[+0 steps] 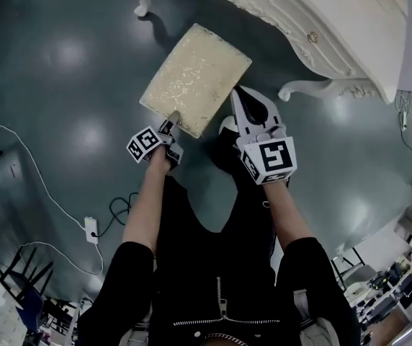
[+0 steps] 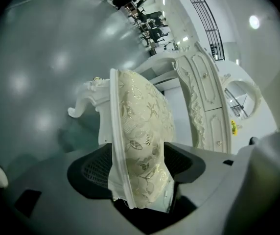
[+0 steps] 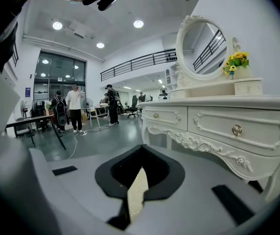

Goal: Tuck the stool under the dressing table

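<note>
Stool: one stool (image 1: 195, 78) with a cream cushioned seat stands on the floor (image 1: 62, 85) in front of the dressing table (image 1: 321, 27), not under it. Its far corner lies near the table's carved front edge.
Open room: bare floor spreads to the stool's left. The table's two curled legs stand well apart with floor between them. A white cable (image 1: 33, 171) trails far left, clear of the stool.
Left gripper: the left gripper (image 1: 170, 123) is at the seat's near corner, jaws wide, with the cushion edge between them.
Right gripper: the right gripper (image 1: 240, 98) is just beside the seat's right edge, jaws drawn to a narrow slit with a cream sliver showing in it.
Drawers: two drawers (image 3: 218, 126) face the right gripper view, both closed, contents hidden.
Counts: one stool, one dressing table, two grippers, one oval mirror (image 3: 201, 43).
</note>
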Tool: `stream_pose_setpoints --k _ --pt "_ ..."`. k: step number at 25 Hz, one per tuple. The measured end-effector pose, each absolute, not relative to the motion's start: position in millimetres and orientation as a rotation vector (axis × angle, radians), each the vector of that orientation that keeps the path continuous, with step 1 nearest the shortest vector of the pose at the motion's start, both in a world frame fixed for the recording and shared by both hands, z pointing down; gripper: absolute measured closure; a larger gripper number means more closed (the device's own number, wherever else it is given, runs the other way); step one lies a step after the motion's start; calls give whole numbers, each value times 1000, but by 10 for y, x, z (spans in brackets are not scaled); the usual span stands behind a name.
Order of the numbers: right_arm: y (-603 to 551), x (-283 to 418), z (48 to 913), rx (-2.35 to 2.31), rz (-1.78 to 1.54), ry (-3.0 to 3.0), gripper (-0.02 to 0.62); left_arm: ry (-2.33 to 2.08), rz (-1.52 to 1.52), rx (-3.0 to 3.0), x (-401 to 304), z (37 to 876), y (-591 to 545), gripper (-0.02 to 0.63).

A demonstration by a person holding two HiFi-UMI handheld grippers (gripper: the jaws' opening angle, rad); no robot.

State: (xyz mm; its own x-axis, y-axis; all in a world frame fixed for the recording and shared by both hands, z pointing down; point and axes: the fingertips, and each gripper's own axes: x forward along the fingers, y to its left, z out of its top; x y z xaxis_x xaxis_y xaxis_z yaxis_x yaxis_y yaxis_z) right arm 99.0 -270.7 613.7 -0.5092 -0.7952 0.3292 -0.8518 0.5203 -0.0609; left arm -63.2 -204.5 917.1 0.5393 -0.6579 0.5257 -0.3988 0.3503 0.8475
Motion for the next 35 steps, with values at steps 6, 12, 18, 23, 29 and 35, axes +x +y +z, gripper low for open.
stream_pose_setpoints --k 6,12,18,23,29,35 --pt "-2727 1220 6132 1406 333 -2484 591 -1081 -223 1208 -588 9216 -2063 311" --pt "-2792 1394 6145 1410 338 -2479 591 -1084 -263 1195 -559 9228 -2124 325" --pt "-2869 1507 6213 1418 350 -2470 591 -1045 -313 1199 -353 9225 -2421 339" --pt "-2996 1609 6231 1438 358 -2464 591 -1017 -343 1199 -161 9194 -2668 345" --pt "-3166 1725 6251 1436 360 -2465 591 -984 -365 1202 104 9191 -2991 351" --pt "-3364 1849 6268 1421 334 -2477 591 -972 -391 1244 280 9174 -3342 357"
